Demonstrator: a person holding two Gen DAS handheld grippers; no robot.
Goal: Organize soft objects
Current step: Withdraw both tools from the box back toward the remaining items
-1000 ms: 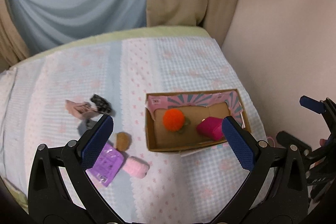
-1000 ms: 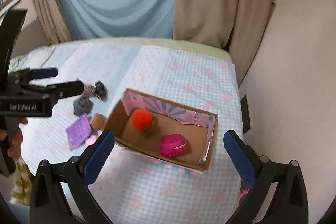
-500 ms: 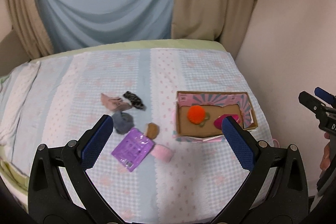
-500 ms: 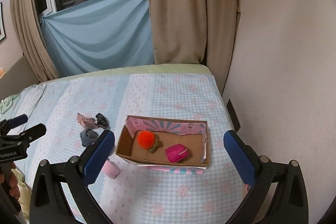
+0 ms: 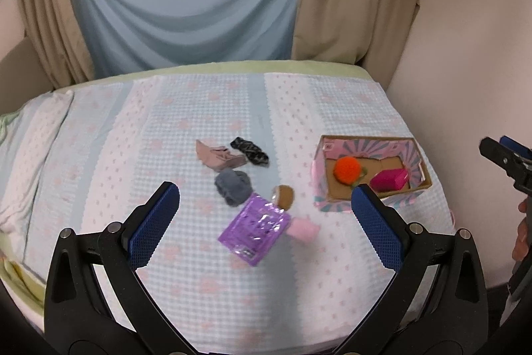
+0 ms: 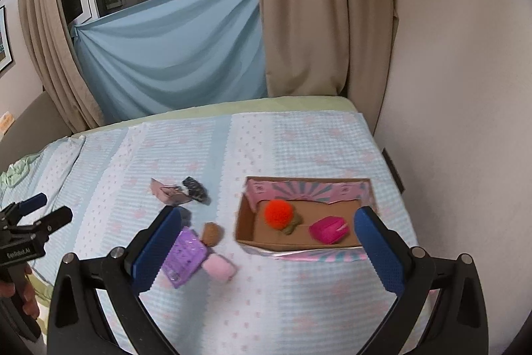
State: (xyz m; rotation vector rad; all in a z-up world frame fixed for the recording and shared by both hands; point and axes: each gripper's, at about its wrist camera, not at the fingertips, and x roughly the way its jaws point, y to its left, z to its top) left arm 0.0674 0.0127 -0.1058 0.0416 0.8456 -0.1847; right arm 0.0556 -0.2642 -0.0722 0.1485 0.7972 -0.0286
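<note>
Fuzzy orange pompom (image 5: 347,169) inside matt brown cardboard box (image 5: 419,185). Glossy, crinkled purple plastic packet (image 5: 255,228) on waffle-textured pale blue cloth bedcover (image 5: 206,108). Fluffy pink fabric roll (image 6: 219,267) beside.

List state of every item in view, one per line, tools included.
left tool: open, empty, above the bed
right tool: open, empty
cardboard box: open-topped, on the bed
orange pom-pom: inside box
magenta pouch: inside box
purple packet: flat on bed, outside box
pink roll: beside packet, outside
brown piece: outside
grey cloth: bunched, outside
beige cloth: crumpled, outside
black cloth: crumpled, outside
</note>
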